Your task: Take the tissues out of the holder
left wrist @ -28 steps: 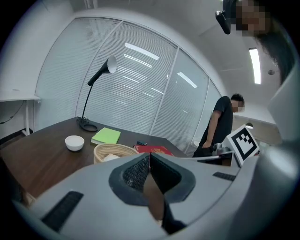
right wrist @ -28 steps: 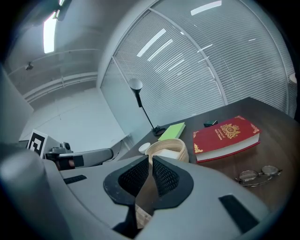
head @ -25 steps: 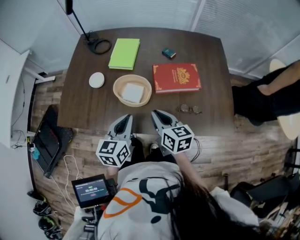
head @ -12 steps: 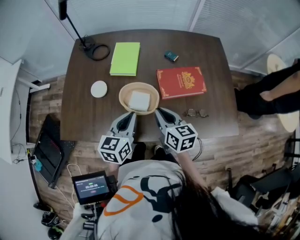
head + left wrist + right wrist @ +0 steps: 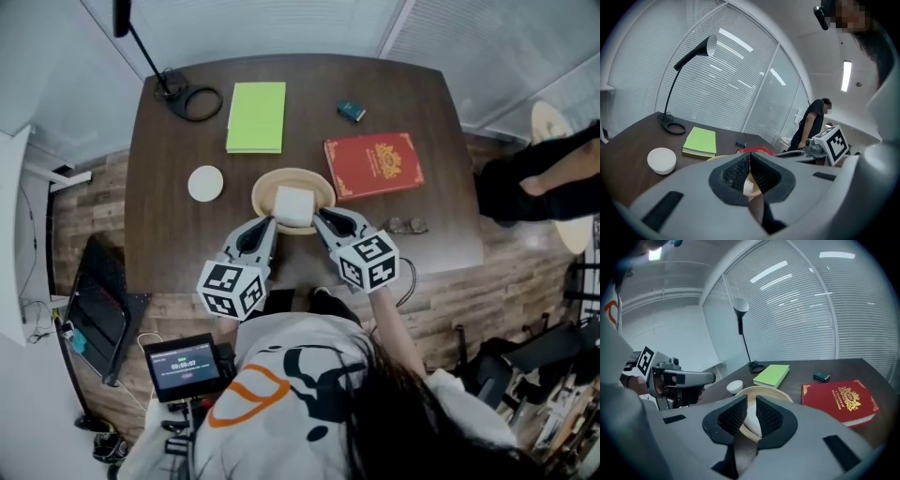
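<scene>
A shallow woven holder [image 5: 321, 184] sits near the middle of the dark table [image 5: 169, 234], with a white stack of tissues [image 5: 293, 205] in it. Both grippers point at its near rim. My left gripper [image 5: 266, 223] is at the holder's near left, jaws shut with nothing between them; its own view shows its pads touching at my left gripper [image 5: 750, 157]. My right gripper [image 5: 322, 217] is at the near right. In its view my right gripper [image 5: 751, 399] has a narrow gap that is opening, and the tissues [image 5: 752, 420] in the holder [image 5: 774, 393] show beyond it, not gripped.
A red book [image 5: 374, 165] lies right of the holder, with glasses [image 5: 408, 226] near the table's front edge. A green book [image 5: 256, 116], a white round dish [image 5: 205, 183], a small dark box [image 5: 352, 111] and a lamp base [image 5: 192, 100] are farther back. A person [image 5: 544, 178] stands at the right.
Both grippers have moved forward from the table's near edge to the holder's near rim. The whole view has shifted with them.
</scene>
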Demonstrator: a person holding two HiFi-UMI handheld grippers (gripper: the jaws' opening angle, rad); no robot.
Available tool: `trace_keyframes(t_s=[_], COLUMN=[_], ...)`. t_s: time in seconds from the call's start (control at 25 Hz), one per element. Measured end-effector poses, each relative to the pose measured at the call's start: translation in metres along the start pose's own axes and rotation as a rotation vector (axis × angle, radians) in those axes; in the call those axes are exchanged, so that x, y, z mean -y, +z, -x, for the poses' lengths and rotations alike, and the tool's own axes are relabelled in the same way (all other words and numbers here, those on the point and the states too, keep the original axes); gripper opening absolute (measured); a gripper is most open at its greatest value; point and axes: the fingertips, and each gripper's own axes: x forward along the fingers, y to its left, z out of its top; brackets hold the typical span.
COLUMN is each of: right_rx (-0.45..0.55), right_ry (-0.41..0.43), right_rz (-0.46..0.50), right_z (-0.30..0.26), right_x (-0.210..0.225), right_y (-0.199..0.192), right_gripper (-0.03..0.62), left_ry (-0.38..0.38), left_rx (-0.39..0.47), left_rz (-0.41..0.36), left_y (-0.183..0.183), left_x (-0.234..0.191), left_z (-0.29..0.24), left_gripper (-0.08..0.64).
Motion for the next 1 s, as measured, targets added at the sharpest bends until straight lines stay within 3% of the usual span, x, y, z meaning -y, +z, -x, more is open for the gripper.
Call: trace_keyframes(t_s=[0.24, 0.52, 0.6, 0.76, 1.0], right_rx=[-0.130, -0.405, -0.468, -0.559, -0.631], right_ry=[0.088, 0.187, 0.210, 0.227, 0.219], right_rz=[0.039, 0.308, 0.339, 0.338, 0.429], right_z=[-0.031, -0.076, -0.079, -0.083, -0.090], right_x=[-0.002, -0.012, -0.012, -0.010, -0.007], right_y=[-0.011, -0.035, -0.045, -0.066, -0.081], right_gripper=[0.097, 0.115, 0.121, 0.129, 0.132], left_ry=[-0.032, -0.063, -0.069, -0.077, -0.078], left_rx=[-0.004, -0.015, -0.014, -0.008, -0.011], left_rz=[0.010, 0.022, 0.022, 0.029, 0.047], left_y=[0.006, 0.014, 0.015, 0.014, 0.011], left_x=[-0.014, -0.042, -0.040, -0.036, -0.039], left_z=[-0.001, -0.008, -0.009, -0.008, -0.008], left_gripper=[0.000, 0.000, 0.000, 0.000, 0.000])
